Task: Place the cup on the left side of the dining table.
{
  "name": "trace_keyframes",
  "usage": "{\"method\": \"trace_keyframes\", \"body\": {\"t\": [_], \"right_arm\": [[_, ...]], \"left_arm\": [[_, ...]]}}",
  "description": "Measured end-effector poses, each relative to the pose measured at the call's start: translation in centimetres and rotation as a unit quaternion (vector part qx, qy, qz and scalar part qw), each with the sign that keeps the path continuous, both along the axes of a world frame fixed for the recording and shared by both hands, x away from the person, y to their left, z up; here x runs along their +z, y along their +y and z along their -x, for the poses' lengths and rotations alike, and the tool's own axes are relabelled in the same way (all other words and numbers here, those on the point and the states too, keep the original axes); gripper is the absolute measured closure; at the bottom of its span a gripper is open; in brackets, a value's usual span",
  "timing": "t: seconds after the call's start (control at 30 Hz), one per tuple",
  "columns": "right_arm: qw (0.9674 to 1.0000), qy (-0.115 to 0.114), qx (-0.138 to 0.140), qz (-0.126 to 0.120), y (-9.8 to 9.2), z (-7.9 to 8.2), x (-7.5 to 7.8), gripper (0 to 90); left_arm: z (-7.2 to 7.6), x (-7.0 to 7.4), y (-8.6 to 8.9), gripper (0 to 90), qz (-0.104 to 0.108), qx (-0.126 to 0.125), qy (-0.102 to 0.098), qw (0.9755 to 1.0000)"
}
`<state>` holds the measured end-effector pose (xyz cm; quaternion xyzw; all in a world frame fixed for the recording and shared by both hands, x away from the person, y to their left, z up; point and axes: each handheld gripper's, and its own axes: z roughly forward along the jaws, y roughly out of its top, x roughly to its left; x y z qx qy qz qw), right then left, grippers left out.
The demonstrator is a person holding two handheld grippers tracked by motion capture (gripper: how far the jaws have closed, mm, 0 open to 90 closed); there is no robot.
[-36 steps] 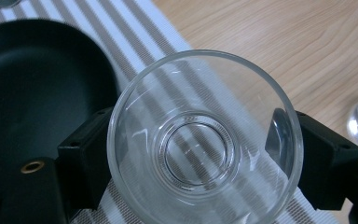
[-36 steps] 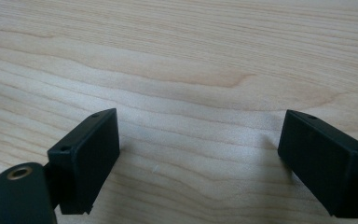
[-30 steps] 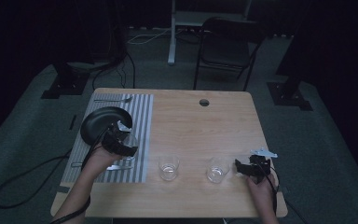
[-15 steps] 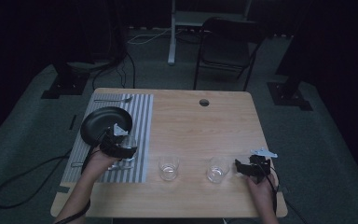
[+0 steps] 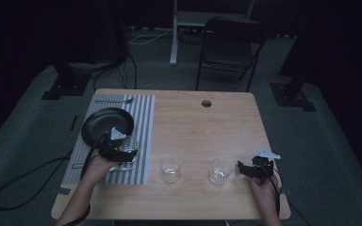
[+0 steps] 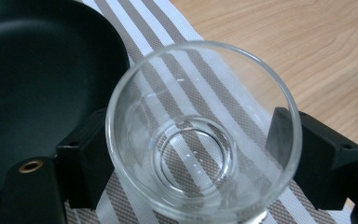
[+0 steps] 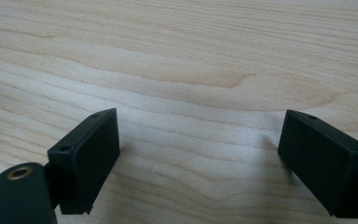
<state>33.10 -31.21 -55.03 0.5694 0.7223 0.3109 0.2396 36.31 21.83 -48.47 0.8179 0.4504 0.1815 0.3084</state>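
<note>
A clear glass (image 6: 200, 140) sits between the jaws of my left gripper (image 6: 191, 158), and both jaws press on its sides. In the high view this glass (image 5: 130, 145) and the left gripper (image 5: 124, 153) are over the striped mat (image 5: 141, 108), just in front of the black plate (image 5: 107, 125). In the left gripper view the plate (image 6: 37, 70) lies to the left of the glass. My right gripper (image 5: 245, 169) rests low near the table's front right, open, with bare wood between its jaws (image 7: 200, 154).
Two more glasses (image 5: 170, 168) (image 5: 220, 170) stand near the front edge, the second just left of the right gripper. A fork (image 5: 113, 100) lies at the mat's far end. The wooden table has a cable hole (image 5: 206, 103). A chair (image 5: 231, 42) stands behind the table.
My left gripper with the glass has shifted slightly toward the near side of the plate. The right gripper has stayed put.
</note>
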Motion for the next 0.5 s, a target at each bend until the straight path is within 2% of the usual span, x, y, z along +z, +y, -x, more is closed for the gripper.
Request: {"method": "trace_keyframes", "body": {"t": [0.13, 0.4, 0.5], "right_arm": [[1.0000, 0.000, 0.000, 0.000, 0.01, 0.00, 0.00, 12.2], [1.0000, 0.000, 0.000, 0.000, 0.01, 0.00, 0.00, 12.2], [1.0000, 0.000, 0.000, 0.000, 0.01, 0.00, 0.00, 12.2]], "left_arm": [[0.09, -0.04, 0.26, 11.1, 0.003, 0.009, -0.003, 0.9999], [0.63, -0.39, 0.71, 10.0, 0.007, 0.010, -0.004, 0.9999], [0.77, -0.54, 0.81, 6.6, -0.003, 0.013, -0.005, 0.9999]]}}
